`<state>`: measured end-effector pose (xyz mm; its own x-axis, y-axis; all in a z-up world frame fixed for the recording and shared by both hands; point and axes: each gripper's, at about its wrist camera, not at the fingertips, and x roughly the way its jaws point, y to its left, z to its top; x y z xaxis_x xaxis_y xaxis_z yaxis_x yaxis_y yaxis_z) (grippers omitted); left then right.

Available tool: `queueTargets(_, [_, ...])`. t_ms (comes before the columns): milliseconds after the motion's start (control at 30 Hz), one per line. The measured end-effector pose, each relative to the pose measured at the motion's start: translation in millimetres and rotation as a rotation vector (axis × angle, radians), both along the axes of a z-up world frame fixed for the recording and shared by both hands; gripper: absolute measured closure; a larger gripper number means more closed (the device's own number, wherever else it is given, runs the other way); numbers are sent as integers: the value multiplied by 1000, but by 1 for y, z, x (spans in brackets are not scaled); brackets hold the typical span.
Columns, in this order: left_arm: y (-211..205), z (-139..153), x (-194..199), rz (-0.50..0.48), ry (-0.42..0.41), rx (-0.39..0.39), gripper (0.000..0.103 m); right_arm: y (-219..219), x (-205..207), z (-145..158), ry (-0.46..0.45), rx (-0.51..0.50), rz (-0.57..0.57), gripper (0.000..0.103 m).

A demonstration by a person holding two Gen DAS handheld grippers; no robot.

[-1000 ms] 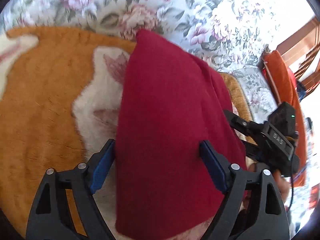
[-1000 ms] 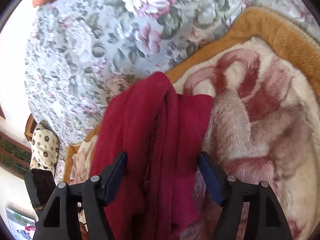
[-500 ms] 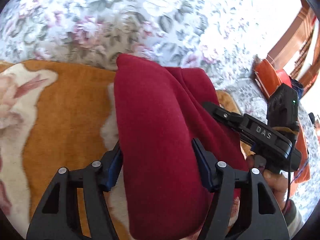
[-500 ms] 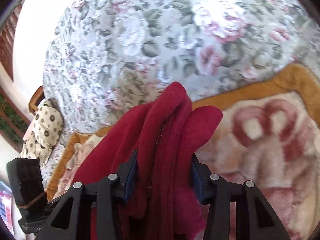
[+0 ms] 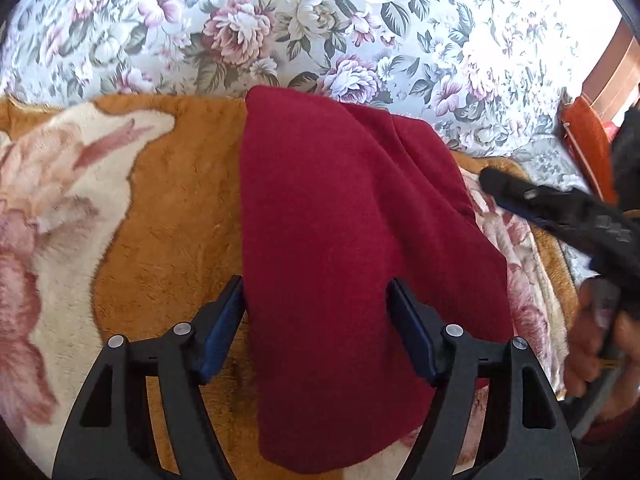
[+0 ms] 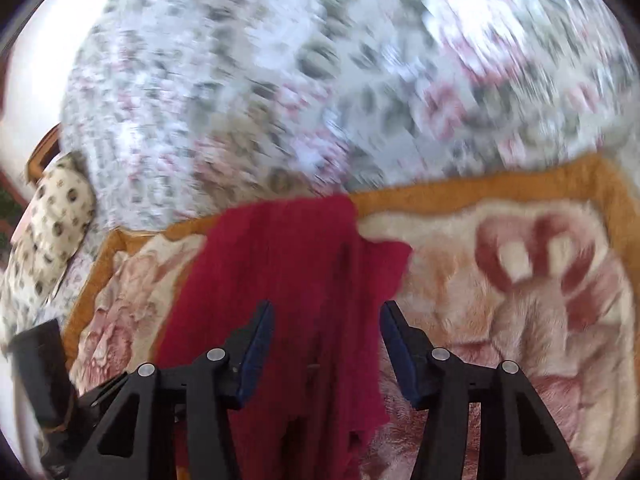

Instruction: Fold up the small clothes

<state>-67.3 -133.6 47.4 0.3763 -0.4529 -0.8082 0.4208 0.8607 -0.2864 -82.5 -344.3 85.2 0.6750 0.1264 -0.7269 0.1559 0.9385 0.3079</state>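
Cloth, plush and matt plastic

The red garment (image 5: 352, 264) is seen as a matt, finely napped knit cloth. The blanket (image 5: 168, 216) beneath it is made of thick, fuzzy plush in orange, cream and pink. A smooth printed floral cotton is shown on the bedsheet (image 5: 320, 24). The left claw (image 5: 316, 328) and right claw (image 6: 326, 344) are moulded in matt black plastic, with blue rubbery pads (image 5: 222, 332) and bright metal rivets.

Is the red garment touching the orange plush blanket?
Touching. The left wrist view shows the red garment lying flat on the orange plush blanket, no gap at its left edge.
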Motion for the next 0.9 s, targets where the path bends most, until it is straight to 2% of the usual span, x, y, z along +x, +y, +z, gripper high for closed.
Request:
queueTargets(133, [2,16,-2,34,-78,48,30,23,-3,20,-58,-49,92,57])
queueTargets(233, [1,22,3,56,-113,83,30,36,4,14,-35,-79,142,64])
queueTargets(400, [-4,14,13,39,-93,80,30,36,19,-21,83,-237,117,68])
queueTargets(467, [-9,11,13,38,-98,79,30,24,21,-35,110,-212,108,68])
queueTargets(567, [-18,10,13,40,-122,104,30,14,22,-38,98,-182,101,68])
queueTargets(767, [-15,14,10,77,-148,112,30,23,2,-18,61,-177,83,68])
queueTargets(900, [-10,16,3,98,-162,120,30,41,-21,-8,31,-178,111,68])
